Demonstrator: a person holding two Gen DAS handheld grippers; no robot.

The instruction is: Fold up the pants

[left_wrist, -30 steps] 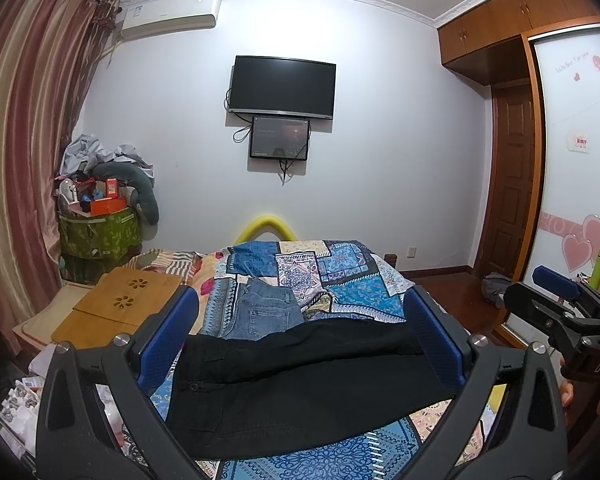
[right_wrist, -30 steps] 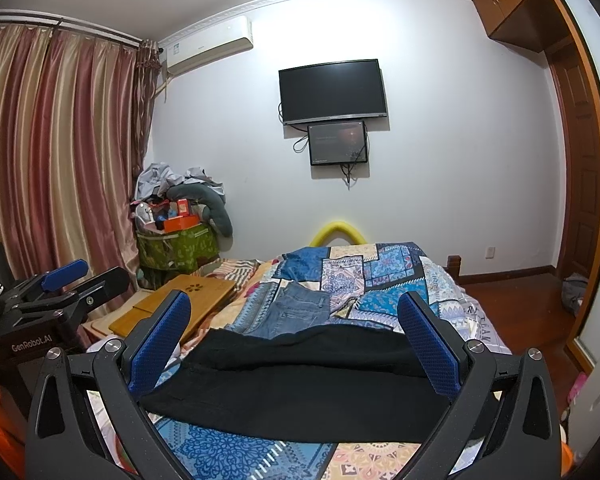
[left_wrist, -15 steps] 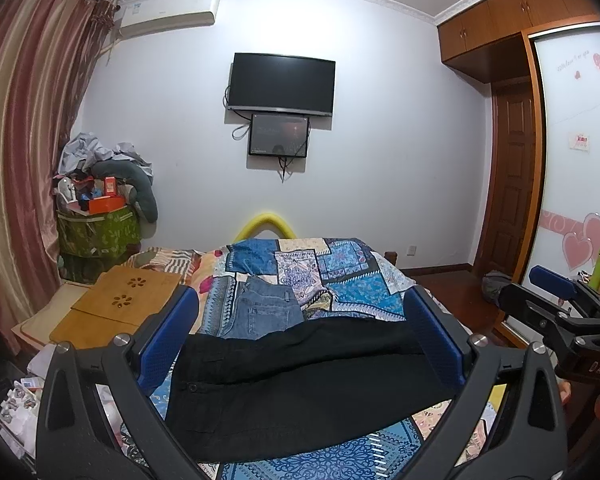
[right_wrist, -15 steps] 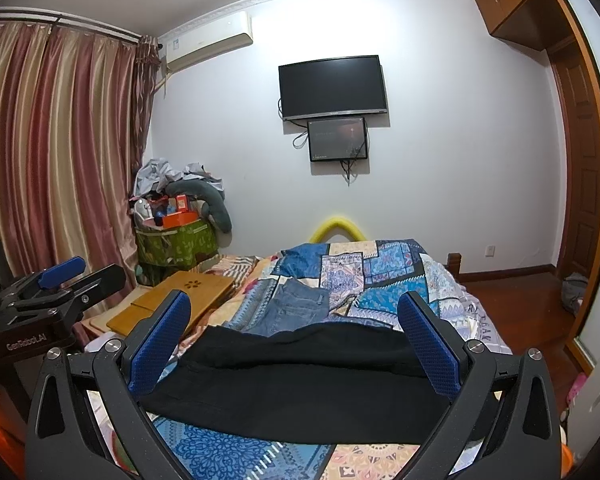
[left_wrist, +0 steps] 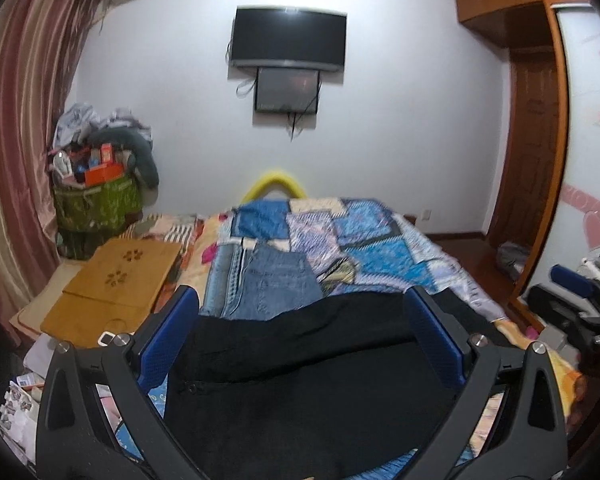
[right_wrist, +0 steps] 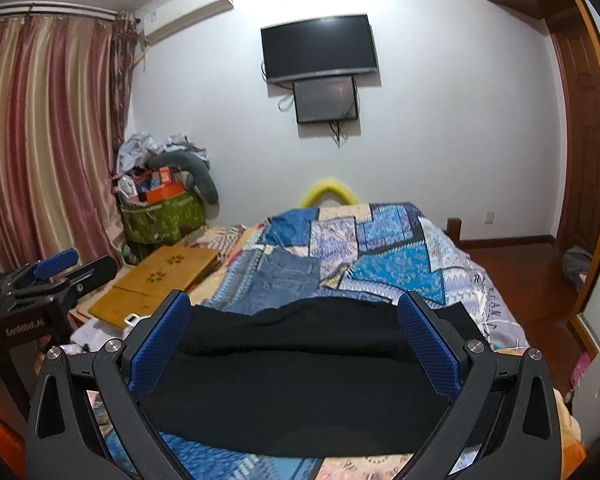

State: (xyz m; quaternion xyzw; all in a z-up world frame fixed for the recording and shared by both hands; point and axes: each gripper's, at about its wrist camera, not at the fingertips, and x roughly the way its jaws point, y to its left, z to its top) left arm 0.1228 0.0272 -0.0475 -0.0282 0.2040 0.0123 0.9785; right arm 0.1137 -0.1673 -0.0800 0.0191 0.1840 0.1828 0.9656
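black pants (left_wrist: 308,376) spread crosswise over the near end of the patchwork quilt (left_wrist: 380,248), doubled lengthwise it seems, waistband toward the left with a zip or pocket line faintly showing there. just beyond the pants, a pair of folded jeans (left_wrist: 276,284); further past the pants on the left, a wooden lap tray (left_wrist: 116,280) at the bedside. left gripper (left_wrist: 304,340) held above the pants with its blue pads spread wide, nothing between them. right gripper (right_wrist: 296,336) likewise gaping and empty, hovering over the same cloth, a little to the right along the pants. not yet any contact with the fabric in either view. probably the approach before the first grasp. best done by lowering each tool to one end of the pants, one at the waistband and one at the hems, pinching both layers together close to the edge, not a single ply. lift only enough to clear the quilt, carry one end over onto the other, and line up edges before letting go. worth keeping the two tools level so the crease runs straight across. risk: catching the quilt beneath along with the pants, or dragging the jeans beyond them. dark cloth hides its seams here, so exact edge positions hard to tell.
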